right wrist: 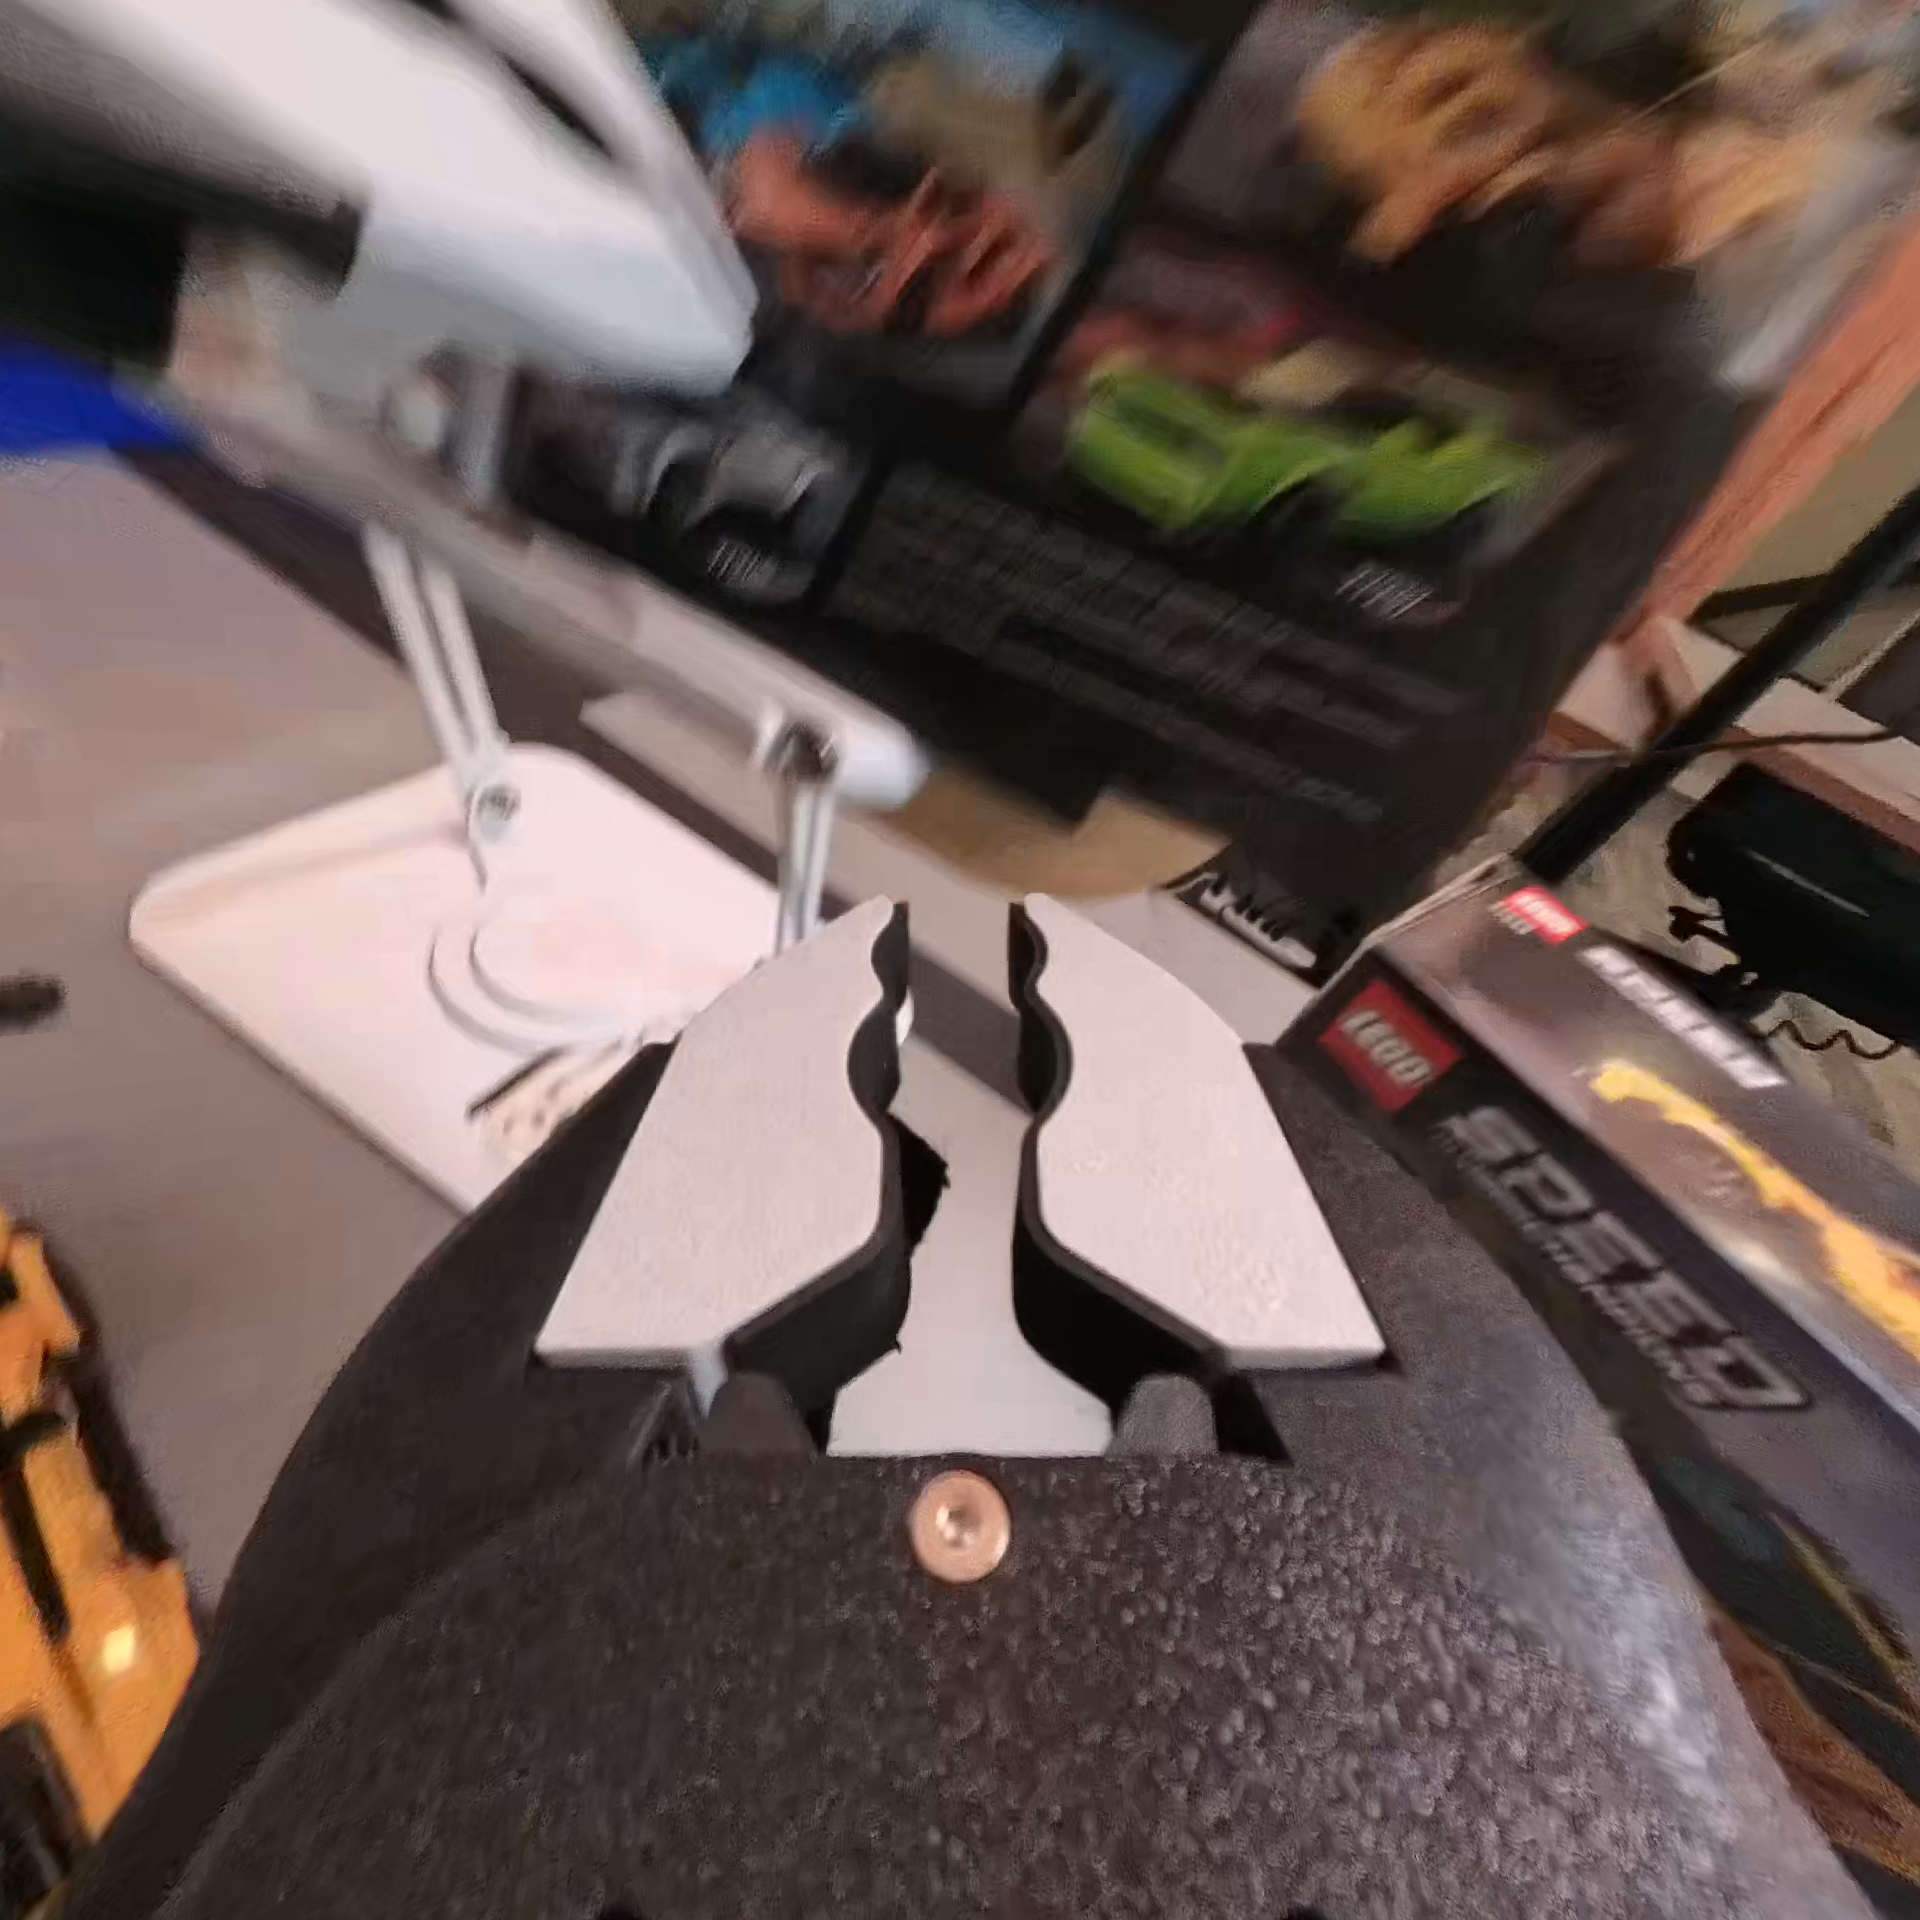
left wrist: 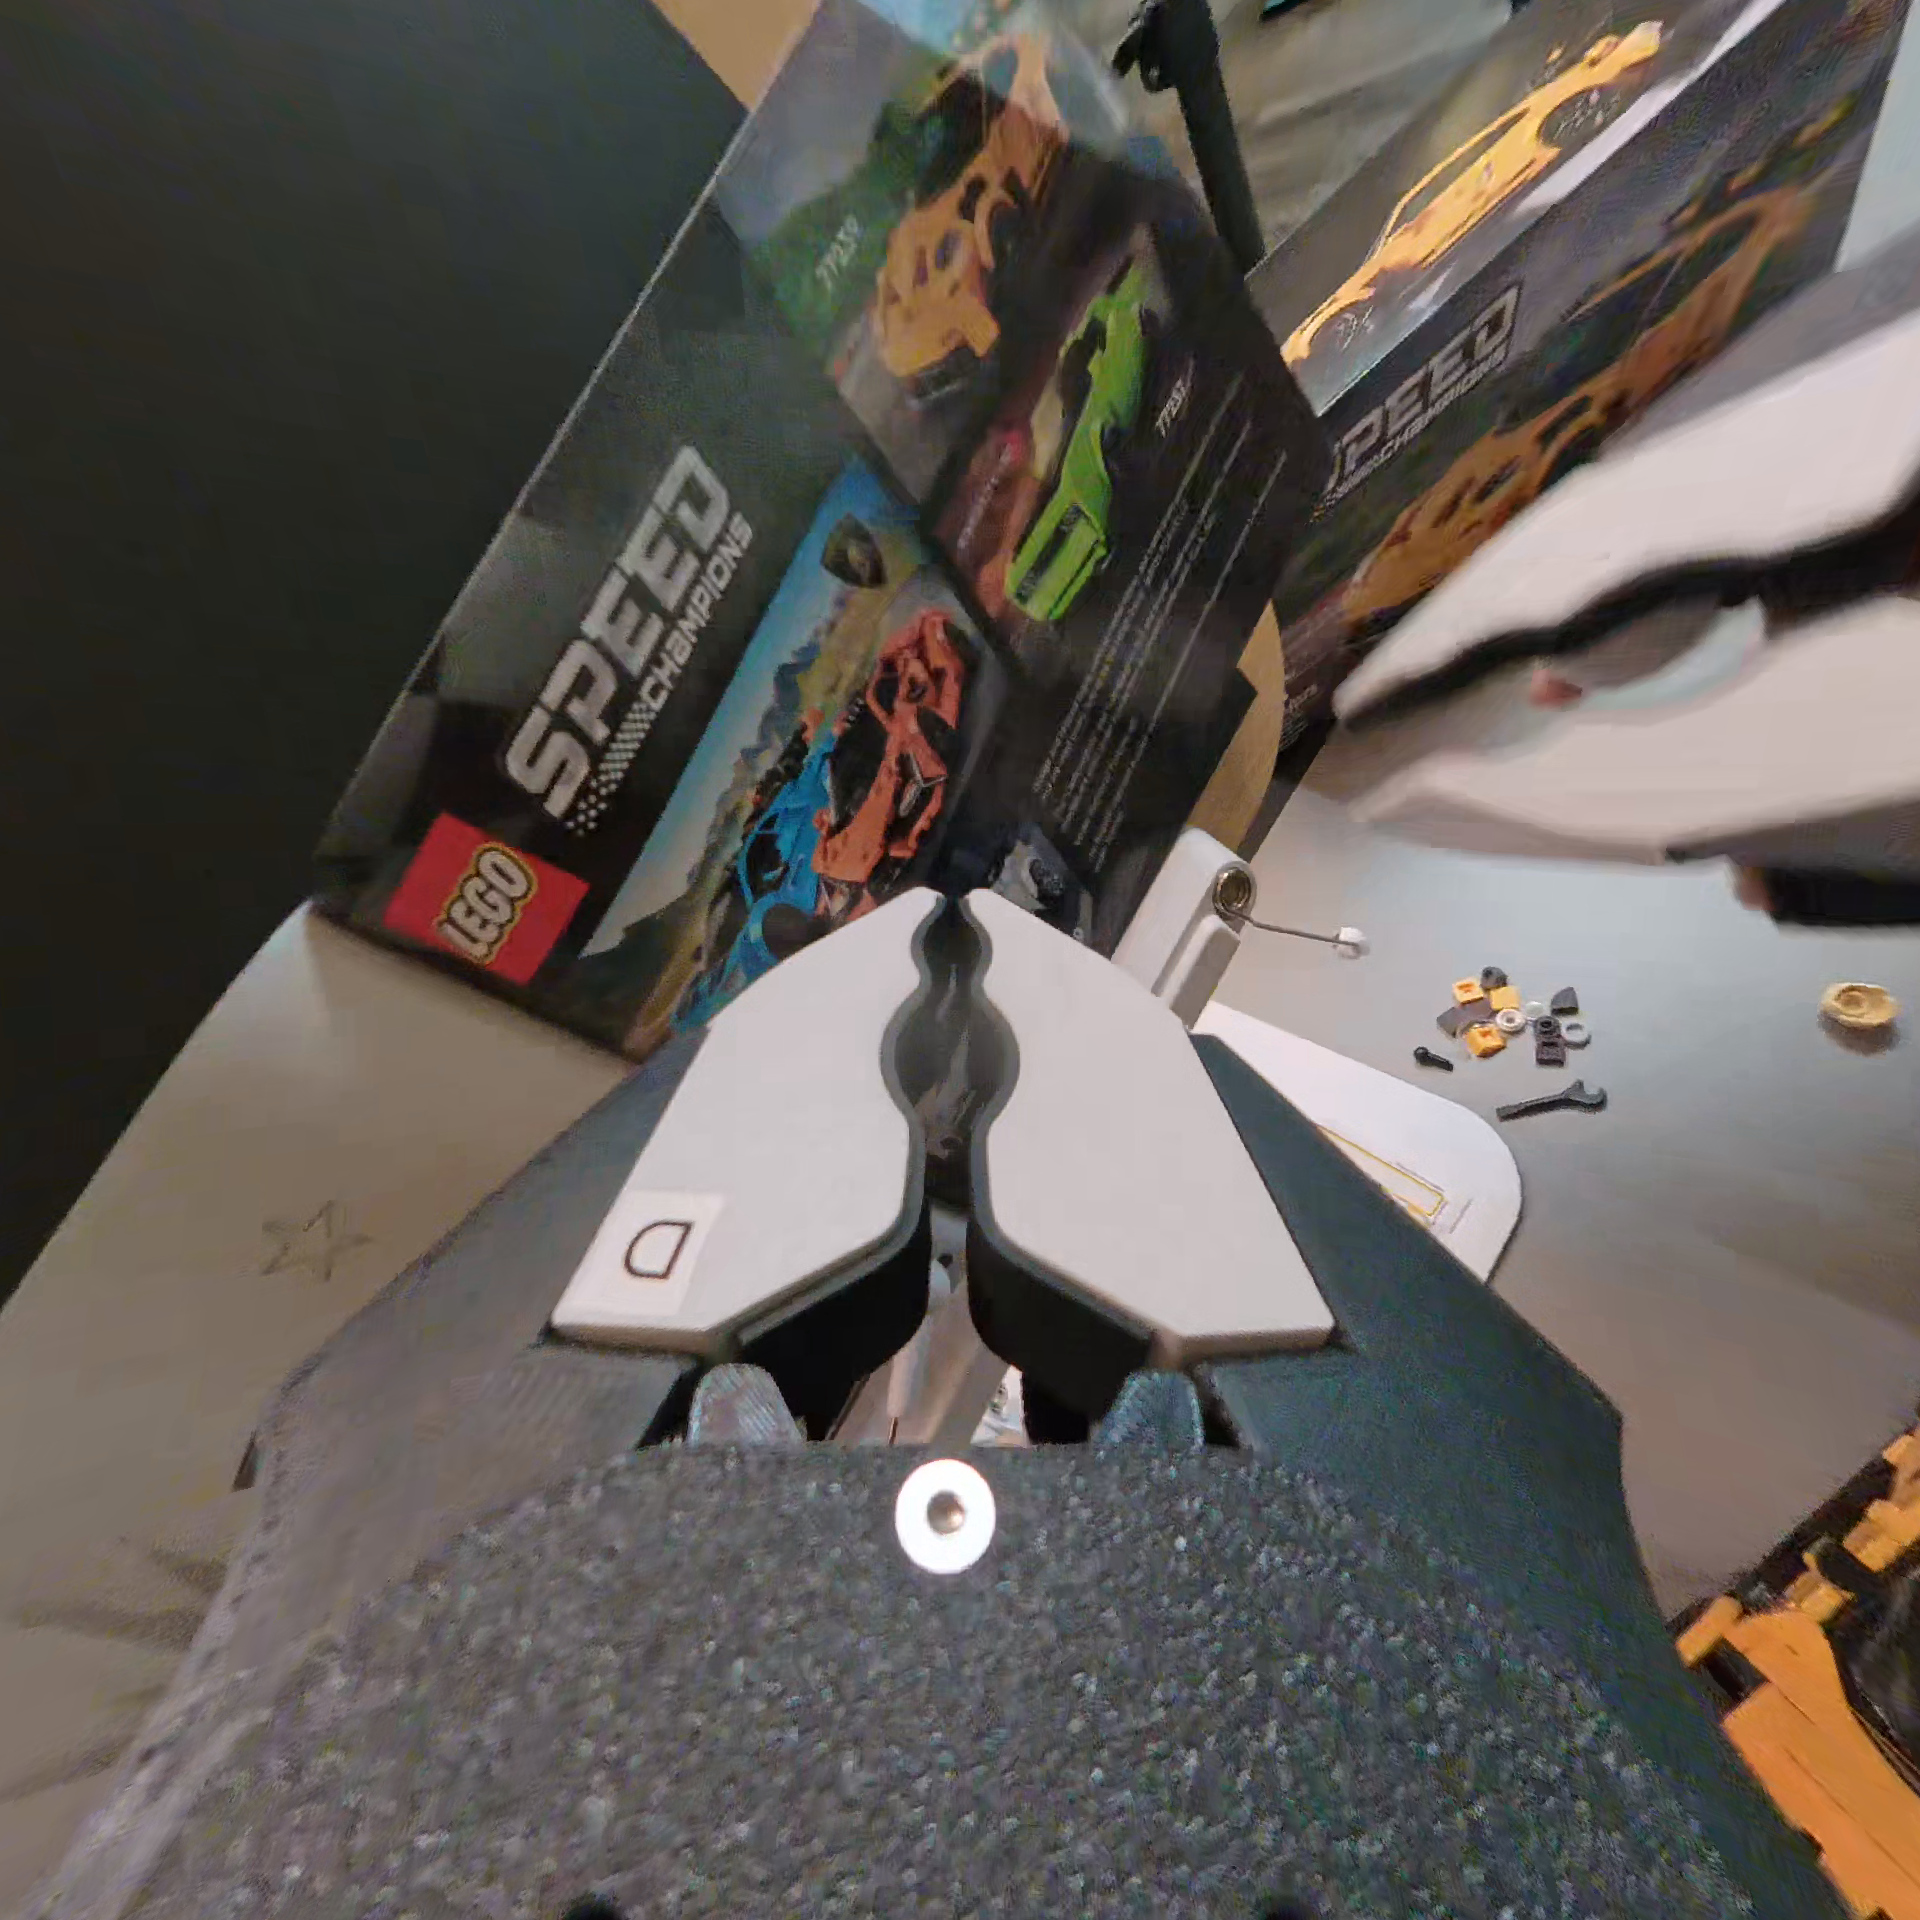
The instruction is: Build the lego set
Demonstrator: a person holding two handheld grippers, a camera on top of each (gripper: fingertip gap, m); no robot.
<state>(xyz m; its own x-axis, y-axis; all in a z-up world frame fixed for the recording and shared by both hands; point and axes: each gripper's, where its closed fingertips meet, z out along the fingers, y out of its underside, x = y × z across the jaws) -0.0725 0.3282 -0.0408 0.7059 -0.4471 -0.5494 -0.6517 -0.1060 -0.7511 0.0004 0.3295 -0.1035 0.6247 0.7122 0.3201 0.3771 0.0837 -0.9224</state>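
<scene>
Two set boxes [left wrist: 582, 665] [right wrist: 1621, 1132] shut, contents hidden — left gripper [left wrist: 951, 914] jaws closed, nothing seen between, right gripper [right wrist: 956, 914] jaws narrowly apart, empty

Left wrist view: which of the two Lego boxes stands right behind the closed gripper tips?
The dark box picturing blue and orange cars, directly behind the left gripper. The box picturing a yellow car stands farther right.

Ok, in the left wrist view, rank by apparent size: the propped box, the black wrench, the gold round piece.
1. Propped box, by far the largest.
2. Black wrench.
3. Gold round piece, though these two look close, so their order is unsure.
</scene>
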